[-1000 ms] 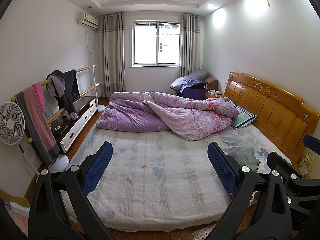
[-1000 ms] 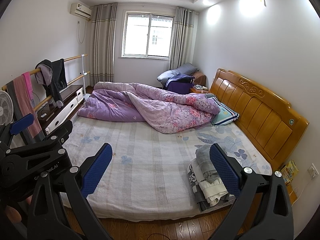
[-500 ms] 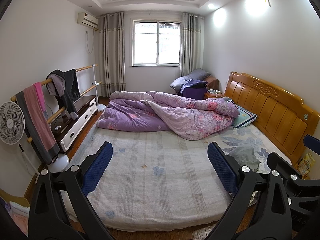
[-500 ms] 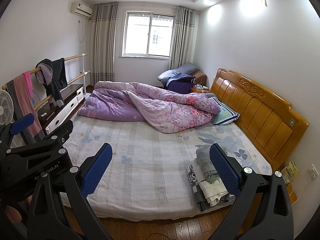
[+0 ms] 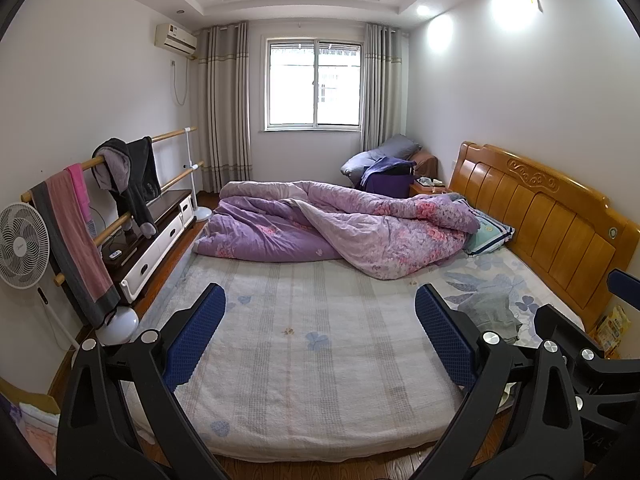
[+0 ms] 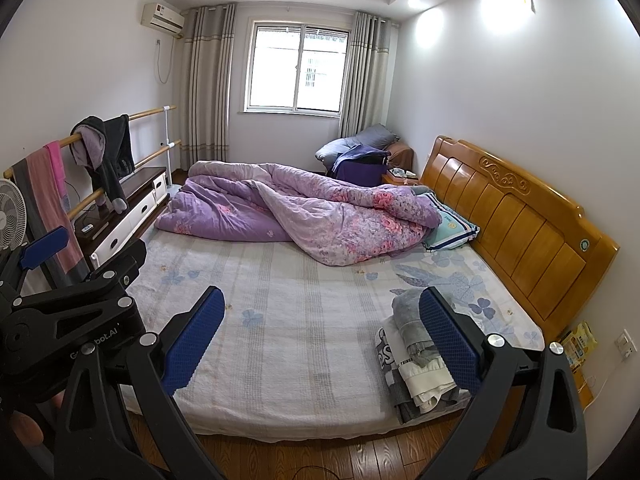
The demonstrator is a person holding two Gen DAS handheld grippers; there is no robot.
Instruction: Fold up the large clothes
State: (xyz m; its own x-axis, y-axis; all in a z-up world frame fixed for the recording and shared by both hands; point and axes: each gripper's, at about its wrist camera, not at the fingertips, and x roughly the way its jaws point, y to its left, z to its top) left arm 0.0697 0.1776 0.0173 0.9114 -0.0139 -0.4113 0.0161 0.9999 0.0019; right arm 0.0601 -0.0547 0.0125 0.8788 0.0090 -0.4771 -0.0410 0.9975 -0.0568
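we hold left gripper (image 5: 320,340) and right gripper (image 6: 322,340) wide, empty | stack of folded grey and white clothes (image 6: 416,364) lower right: soft, limp | we'd pinch top grey garment's edge

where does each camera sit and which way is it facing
Left wrist: on the left gripper, at the bed's foot edge, facing the window; its open blue fingers show, with the right gripper's frame at the right edge.
Right wrist: on the right gripper, facing likewise; open fingers show, left gripper's frame at left.
Shared: purple quilt, wooden headboard, folded clothes pile.
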